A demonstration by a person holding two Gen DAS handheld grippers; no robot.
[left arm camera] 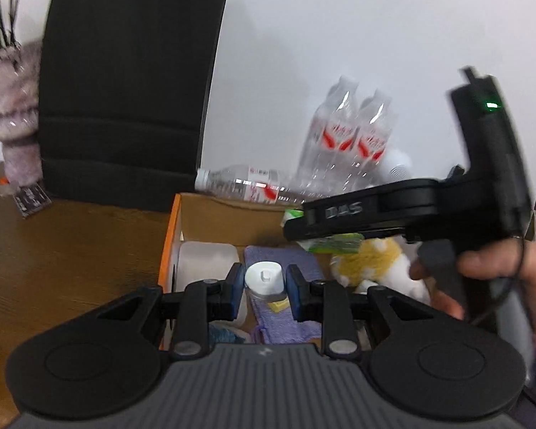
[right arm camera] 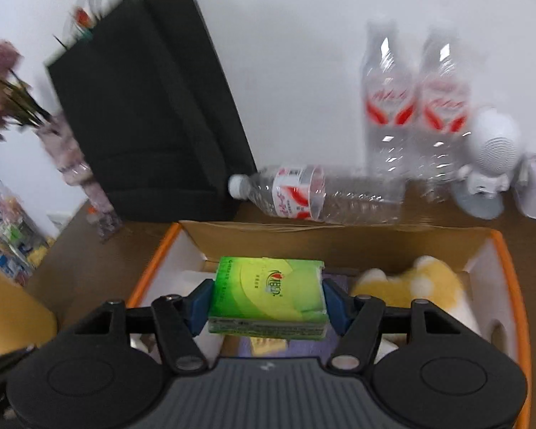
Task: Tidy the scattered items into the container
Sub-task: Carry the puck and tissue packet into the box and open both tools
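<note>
Brown table (right arm camera: pixel 89 250) meeting white wall (right arm camera: pixel 303 53); black bag (right arm camera: pixel 153 107) at 11 o'clock, bottles (right arm camera: pixel 414 107) at 1 — box (right arm camera: pixel 339 237) ahead. Right gripper (right arm camera: pixel 268 304) clamping tissue pack (right arm camera: pixel 268 295) above box; left gripper (left arm camera: pixel 264 287) pinching white-capped jar (left arm camera: pixel 264 279).

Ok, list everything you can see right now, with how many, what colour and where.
box: one, orange rim, on the table, in front of both grippers
tissue pack: one, green, between the right gripper's pads, over the box
jar: one, clear with white lid, between the left gripper's pads, over the box
plush toy: one, yellow and white, in the box, right side
cloth: one, purple, in the box
bottles: three, clear with red labels; two upright by the wall, one lying behind the box
bag: one, black, back left
speaker: one, white, back right
table: one, brown
left gripper: black, blue pads
right gripper: black, blue pads
hand: one, on the right gripper's handle
</note>
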